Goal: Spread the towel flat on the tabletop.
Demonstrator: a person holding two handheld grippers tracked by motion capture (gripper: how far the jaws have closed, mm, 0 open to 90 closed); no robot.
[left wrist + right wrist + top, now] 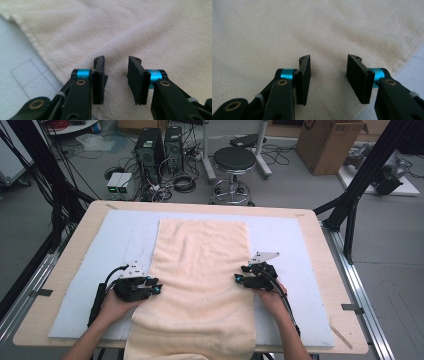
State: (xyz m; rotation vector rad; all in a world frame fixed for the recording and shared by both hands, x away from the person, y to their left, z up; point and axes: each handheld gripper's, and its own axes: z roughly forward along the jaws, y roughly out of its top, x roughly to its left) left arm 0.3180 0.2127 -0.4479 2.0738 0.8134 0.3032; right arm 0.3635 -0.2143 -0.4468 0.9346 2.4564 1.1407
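- The left gripper (115, 75) has its jaws part-way apart, tips pressed down into the towel (140, 32) just inside the cloth's left hem; a low ridge of pile rises in the gap, but the pads do not yet pinch it.
- The right gripper (328, 75) stands likewise, jaws at a middling gap, tips dimpling the cloth just inside its right hem, with a soft fold gathering between them and nothing clamped.
- From above, the left gripper (152, 286) and the right gripper (241, 279) sit at matching spots on the two long sides of the towel (200, 270), nearer the table's front edge than its far edge.
- The cream towel lies flat and lengthwise down the middle of the pale blue mat (290, 250); its far end stops short of the mat's far edge and its near end hangs over the front edge of the table (327, 285).
- The step in hand looks like pinching both hems for a fold.
- To do it well, the tips should stay pressed down while closing, so each pair gathers the hem itself and not just the pile.
- Both sides should close at matching points, or the fold line will run crooked.
- Lifting is best held off until both pinches feel firm, since the overhanging end may drag the cloth forward.
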